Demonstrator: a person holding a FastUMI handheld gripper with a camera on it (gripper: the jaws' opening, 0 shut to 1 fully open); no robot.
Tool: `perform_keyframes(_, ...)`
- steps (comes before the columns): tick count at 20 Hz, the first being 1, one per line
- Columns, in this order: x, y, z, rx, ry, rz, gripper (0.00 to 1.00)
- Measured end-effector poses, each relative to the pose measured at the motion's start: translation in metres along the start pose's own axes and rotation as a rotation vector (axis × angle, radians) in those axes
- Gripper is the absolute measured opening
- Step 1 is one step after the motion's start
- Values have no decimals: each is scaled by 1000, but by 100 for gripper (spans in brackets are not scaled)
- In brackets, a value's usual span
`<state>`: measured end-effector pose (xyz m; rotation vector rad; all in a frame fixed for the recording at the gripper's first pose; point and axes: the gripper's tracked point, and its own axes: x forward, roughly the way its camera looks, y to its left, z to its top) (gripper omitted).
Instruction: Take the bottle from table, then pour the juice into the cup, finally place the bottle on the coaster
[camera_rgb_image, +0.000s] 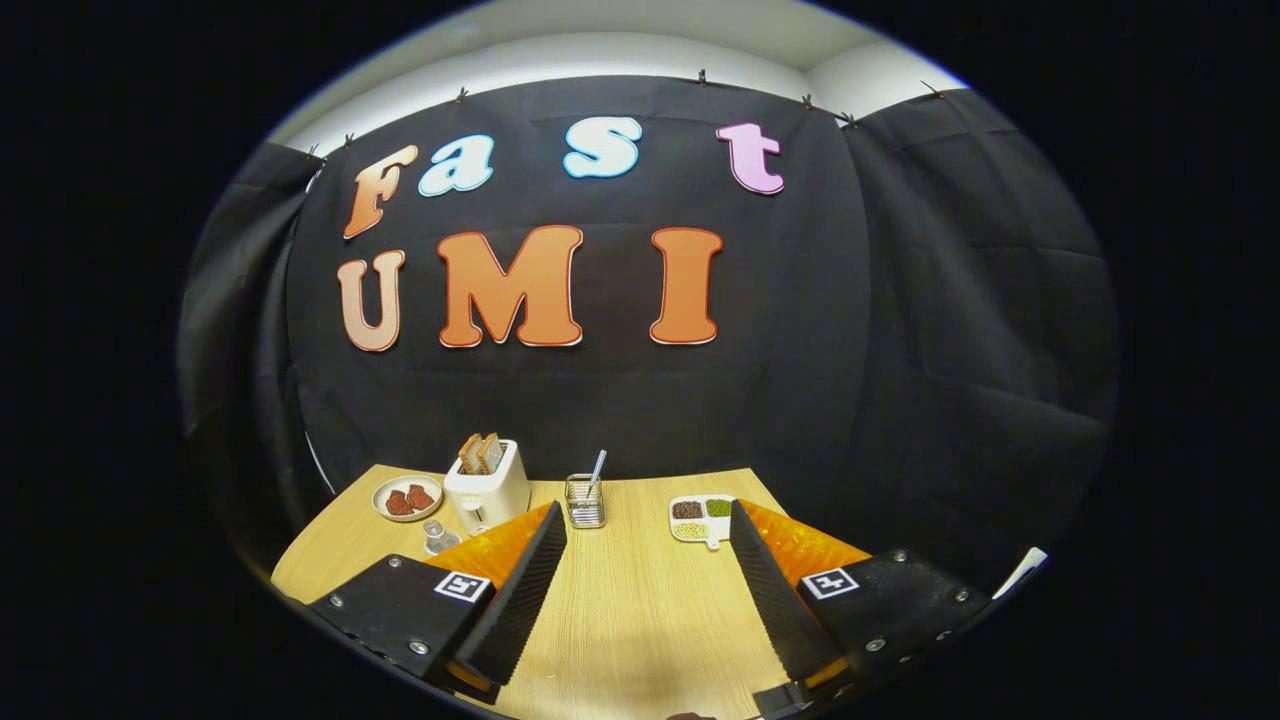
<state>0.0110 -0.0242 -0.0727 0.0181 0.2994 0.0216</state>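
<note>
Well, the gripper (648, 540) is spread wide over bare wooden table (640, 620), grasping nothing, with a small glass cup (437, 537) at ten o'clock beside the toaster (487, 487)

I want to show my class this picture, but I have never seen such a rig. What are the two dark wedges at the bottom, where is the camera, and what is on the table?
The camera rides on a hand-held gripper that a person carries, and looks forward along its two fingers: those are the wedges. They stand wide open, with bare table between them, holding nothing. Beyond them stand a toaster with bread, a plate of food, a small glass, a wire holder and a divided dish.
</note>
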Motion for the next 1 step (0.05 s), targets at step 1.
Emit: perform_keyframes(1,0,2,1,-1,4,5,97)
